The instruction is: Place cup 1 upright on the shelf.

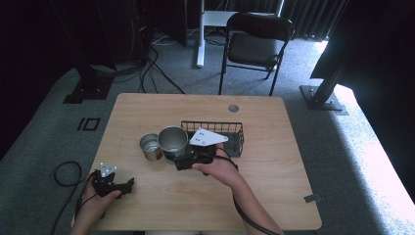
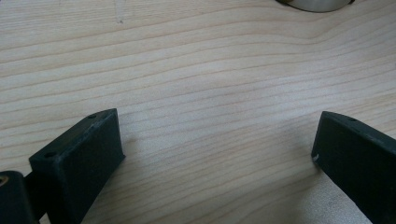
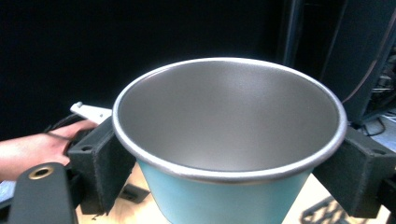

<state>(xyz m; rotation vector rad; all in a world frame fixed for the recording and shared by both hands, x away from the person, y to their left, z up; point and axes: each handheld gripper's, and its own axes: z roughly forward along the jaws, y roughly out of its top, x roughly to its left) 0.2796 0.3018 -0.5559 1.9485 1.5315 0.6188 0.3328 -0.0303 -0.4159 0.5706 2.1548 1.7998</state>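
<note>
On the pale wooden table [image 1: 161, 205], seen from above, my right gripper [image 1: 180, 160] holds the teal metal cup with the bare steel inside [image 1: 172, 142] near the table's middle, just beside a smaller plain steel cup [image 1: 150, 146] and in front of a black wire basket [image 1: 234, 128]. My left gripper [image 1: 128, 185] rests near the table's front left corner, well apart from all of them.

In the left gripper view, my left jaws stand wide apart over bare wood grain with nothing between them; the rim of a steel cup [image 2: 316, 4] peeks in at the top edge.

In the right gripper view, my right jaws press the teal cup [image 3: 224, 196] from both sides just under its rim, and it sits upright, looking empty. I judge the hold risky: the wall tapers downward and is smooth, so the cup could slide out of the pads. Swinging it left could also knock the smaller cup over.
</note>
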